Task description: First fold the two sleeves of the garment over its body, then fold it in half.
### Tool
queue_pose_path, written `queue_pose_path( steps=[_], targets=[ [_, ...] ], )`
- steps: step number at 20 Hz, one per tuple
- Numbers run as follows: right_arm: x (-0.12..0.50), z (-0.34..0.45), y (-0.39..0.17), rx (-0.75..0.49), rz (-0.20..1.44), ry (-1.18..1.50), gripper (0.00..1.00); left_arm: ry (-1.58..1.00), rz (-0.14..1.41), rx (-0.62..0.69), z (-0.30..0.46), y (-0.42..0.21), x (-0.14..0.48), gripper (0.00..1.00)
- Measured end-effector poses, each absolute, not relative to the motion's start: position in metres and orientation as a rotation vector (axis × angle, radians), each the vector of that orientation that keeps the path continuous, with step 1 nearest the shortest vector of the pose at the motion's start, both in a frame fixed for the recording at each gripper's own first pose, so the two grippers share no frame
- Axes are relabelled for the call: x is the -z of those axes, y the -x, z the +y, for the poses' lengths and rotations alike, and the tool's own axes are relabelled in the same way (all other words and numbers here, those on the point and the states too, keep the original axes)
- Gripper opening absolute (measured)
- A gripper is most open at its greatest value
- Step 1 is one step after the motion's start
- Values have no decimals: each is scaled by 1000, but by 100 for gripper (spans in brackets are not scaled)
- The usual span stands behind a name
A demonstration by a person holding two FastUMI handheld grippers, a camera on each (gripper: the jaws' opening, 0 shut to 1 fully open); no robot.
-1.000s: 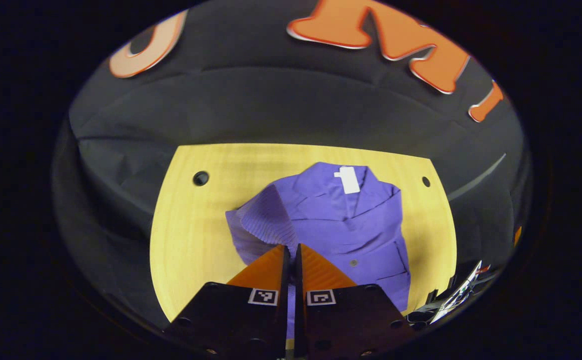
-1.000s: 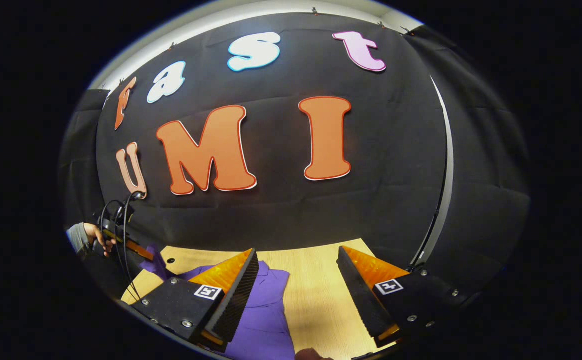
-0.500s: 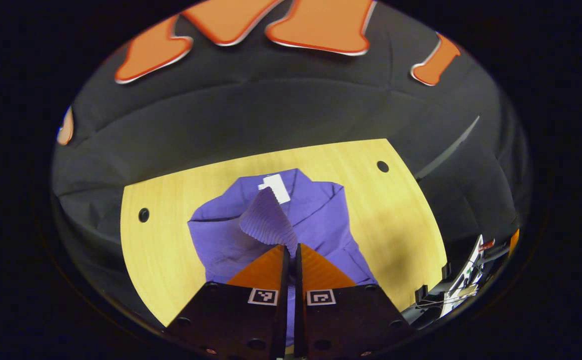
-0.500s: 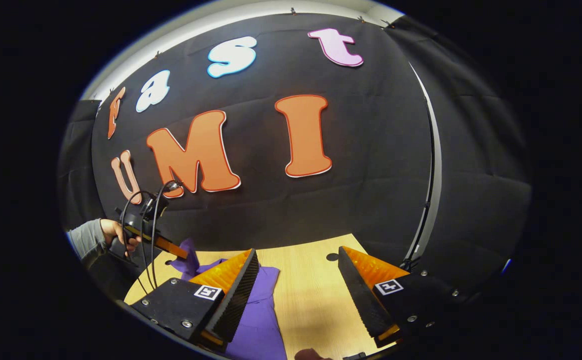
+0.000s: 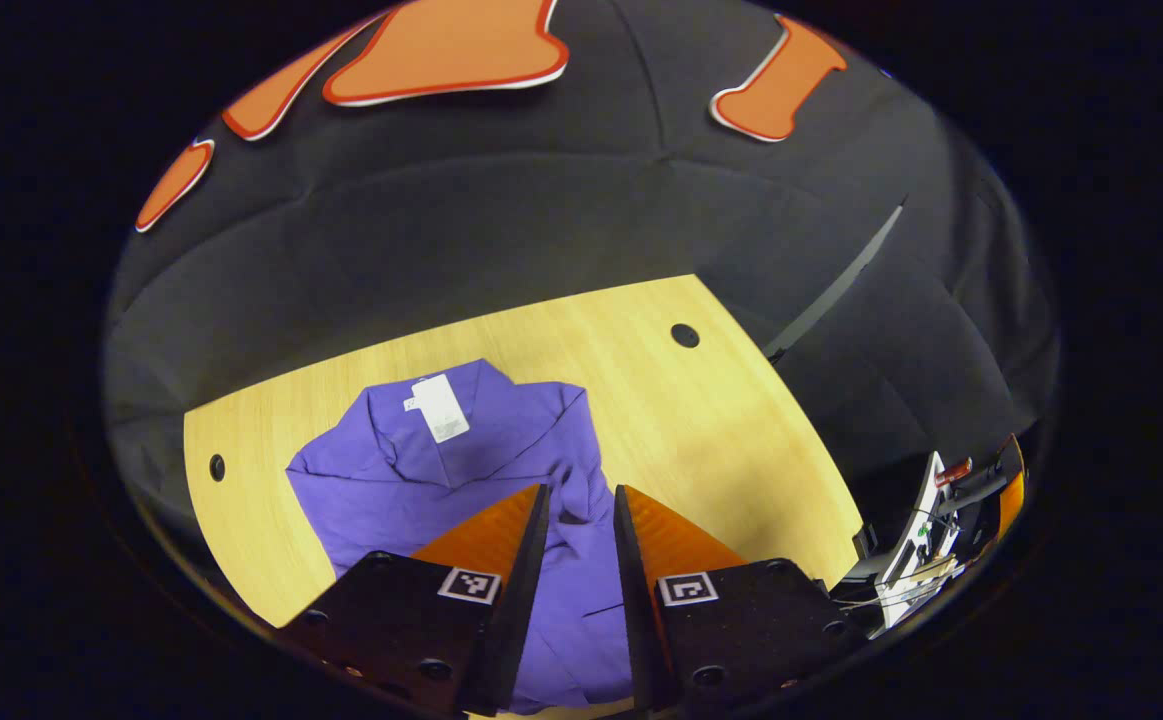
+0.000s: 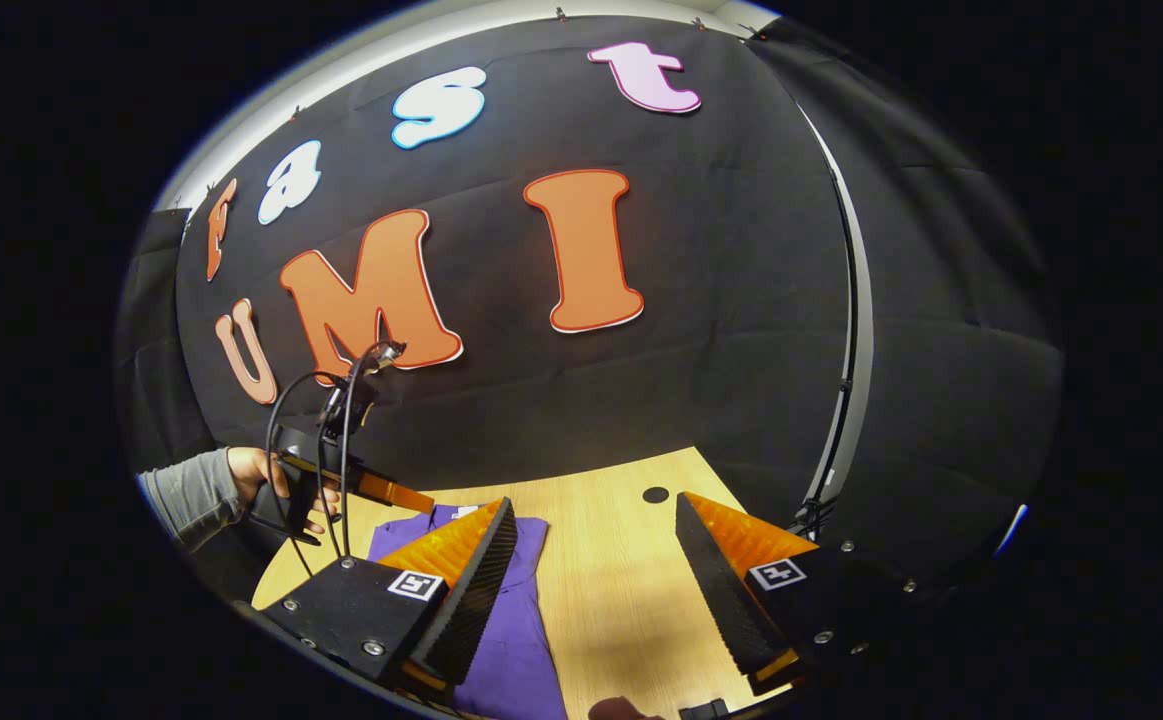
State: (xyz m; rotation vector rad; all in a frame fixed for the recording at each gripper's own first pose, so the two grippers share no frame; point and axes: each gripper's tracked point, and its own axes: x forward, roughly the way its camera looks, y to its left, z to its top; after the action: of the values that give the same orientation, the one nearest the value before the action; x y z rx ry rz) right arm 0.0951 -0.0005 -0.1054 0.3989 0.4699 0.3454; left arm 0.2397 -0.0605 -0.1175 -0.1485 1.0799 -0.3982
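A purple garment (image 5: 421, 480) lies on the wooden table (image 5: 701, 420), collar and white label (image 5: 439, 408) toward the far edge. A bunched sleeve rests on its body just beyond my left gripper (image 5: 581, 490), which hovers over it open, with only a narrow gap and nothing between the fingers. In the right gripper view the garment (image 6: 516, 640) lies at the table's left. My right gripper (image 6: 593, 500) is wide open above bare table (image 6: 621, 580) beside the garment's right edge. The left gripper (image 6: 411, 494) hangs above the collar end, held by a hand (image 6: 271, 480).
The tabletop has small round holes (image 5: 684, 335) (image 5: 216, 467) near its far corners. Black cloth walls close in behind and at the sides. Cables loop up from the left gripper's handle (image 6: 341, 400). Some gear with wires (image 5: 931, 540) sits off the table's right edge.
My left gripper carried the ribbed sleeve cuff across over the garment's body, then opened and let it drop. The right gripper stayed open, drifting slightly.
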Motion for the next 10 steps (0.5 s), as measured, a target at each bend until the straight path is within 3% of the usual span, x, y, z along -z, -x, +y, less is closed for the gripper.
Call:
queue_pose_path(
  steps=[2, 3, 6, 10],
  targets=[
    [106, 5, -96, -354, 472, -397, 95, 137, 1013, 400, -53, -237, 100, 48],
    [107, 9, -97, -360, 475, -394, 95, 136, 975, 396, -46, -233, 92, 56],
    [108, 26, -94, -392, 487, -380, 95, 109, 868, 329, -10, -223, 67, 96],
    [113, 51, -85, -437, 509, -345, 95, 72, 744, 215, 44, -197, 32, 97]
  ],
)
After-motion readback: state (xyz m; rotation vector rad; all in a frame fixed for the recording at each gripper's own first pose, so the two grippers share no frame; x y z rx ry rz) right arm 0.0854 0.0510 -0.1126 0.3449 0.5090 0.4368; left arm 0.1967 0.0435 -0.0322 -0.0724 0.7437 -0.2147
